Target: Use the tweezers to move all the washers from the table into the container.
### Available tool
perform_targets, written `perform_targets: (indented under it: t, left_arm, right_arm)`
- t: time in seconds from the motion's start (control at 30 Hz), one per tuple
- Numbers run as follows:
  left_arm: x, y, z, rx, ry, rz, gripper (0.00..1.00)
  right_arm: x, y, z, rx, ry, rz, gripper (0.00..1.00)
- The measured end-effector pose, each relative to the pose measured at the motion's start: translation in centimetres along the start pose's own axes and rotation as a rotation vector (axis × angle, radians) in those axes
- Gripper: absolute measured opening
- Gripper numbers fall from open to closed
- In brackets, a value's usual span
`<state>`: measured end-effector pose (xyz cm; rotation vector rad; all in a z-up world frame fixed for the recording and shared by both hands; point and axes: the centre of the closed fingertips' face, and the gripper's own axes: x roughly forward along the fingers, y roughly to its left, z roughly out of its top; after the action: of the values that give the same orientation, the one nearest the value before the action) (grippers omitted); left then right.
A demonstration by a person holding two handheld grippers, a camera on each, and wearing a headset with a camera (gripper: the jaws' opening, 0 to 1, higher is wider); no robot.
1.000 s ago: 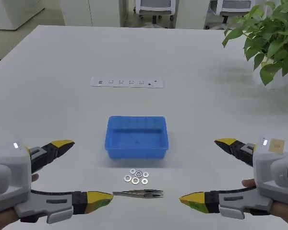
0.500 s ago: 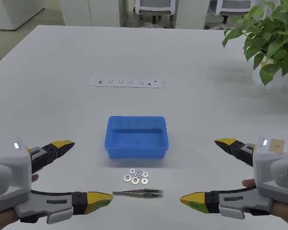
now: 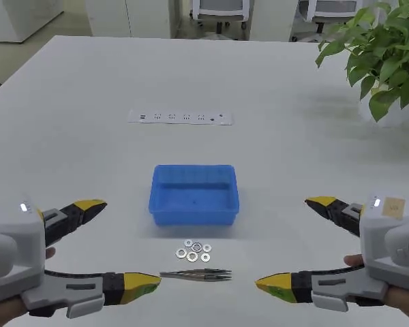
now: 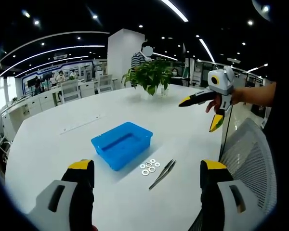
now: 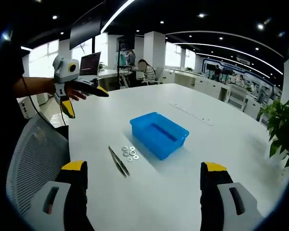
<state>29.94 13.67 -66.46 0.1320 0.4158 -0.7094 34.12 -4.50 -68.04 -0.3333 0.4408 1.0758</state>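
Left tongs wide apart, empty, right tongs the same, tweezers untouched between them

Entries I could not log in full:
- Washers: a cluster just beyond the tweezers, too small for me to count surely. I made it five or six.
- Tweezers: the tips were too fine to tell whether they met.
- Power strip: the markings were unreadable.
- Potted plant: cropped by the head view's top and right edges.
- Left gripper and right gripper: the bodies ran off the bottom corners.
- Chairs: cut off at the top edge.
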Motion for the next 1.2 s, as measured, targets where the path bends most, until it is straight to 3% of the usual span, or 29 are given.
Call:
perform_targets:
  t: [1.2]
  left_arm:
    - [0.07, -0.14, 0.18, 0.016, 0.003, -0.007, 0.96]
  right_arm:
    - [-0.36, -0.43, 0.01, -0.007, -0.001, -0.004, 0.98]
